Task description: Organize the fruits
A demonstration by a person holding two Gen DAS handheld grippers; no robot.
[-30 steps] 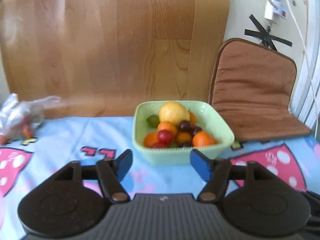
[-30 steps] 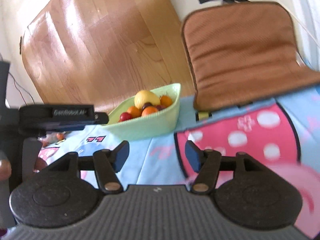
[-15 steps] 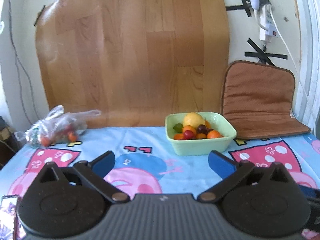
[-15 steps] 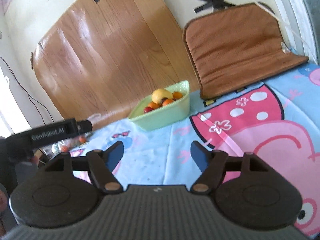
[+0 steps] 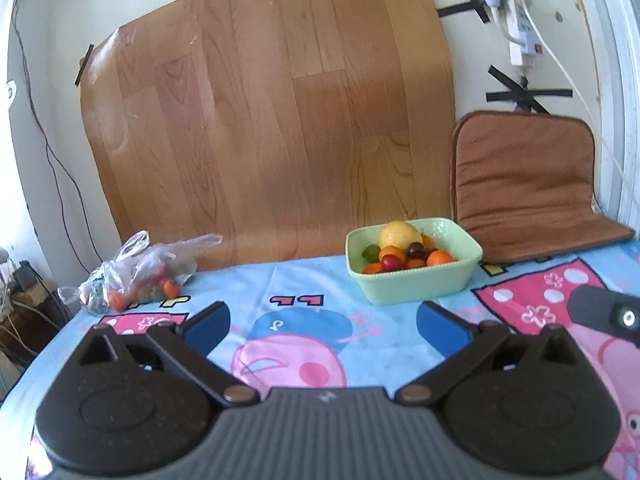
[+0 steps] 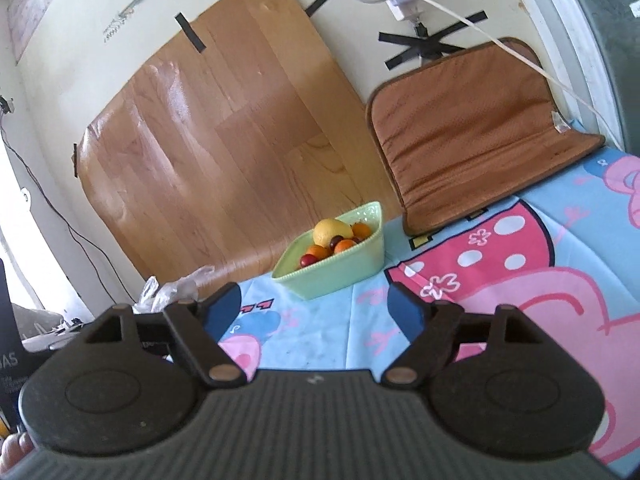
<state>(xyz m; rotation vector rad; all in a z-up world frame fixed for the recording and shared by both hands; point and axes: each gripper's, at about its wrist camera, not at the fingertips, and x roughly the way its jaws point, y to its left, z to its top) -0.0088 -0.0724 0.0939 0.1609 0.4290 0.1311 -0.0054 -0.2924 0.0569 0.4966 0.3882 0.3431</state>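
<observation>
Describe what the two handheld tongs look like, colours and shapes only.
Both are alike: the left tongs and right tongs have blue fingertip pads on black linkage arms with brass-coloured pivot pins, two round black housings, and a ribbed dark grey body between them.

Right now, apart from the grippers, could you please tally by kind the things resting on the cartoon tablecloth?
Pale green square bowl of fruit: 1
Clear plastic bag of fruit: 1
Brown padded cushion: 1
Total: 3
</observation>
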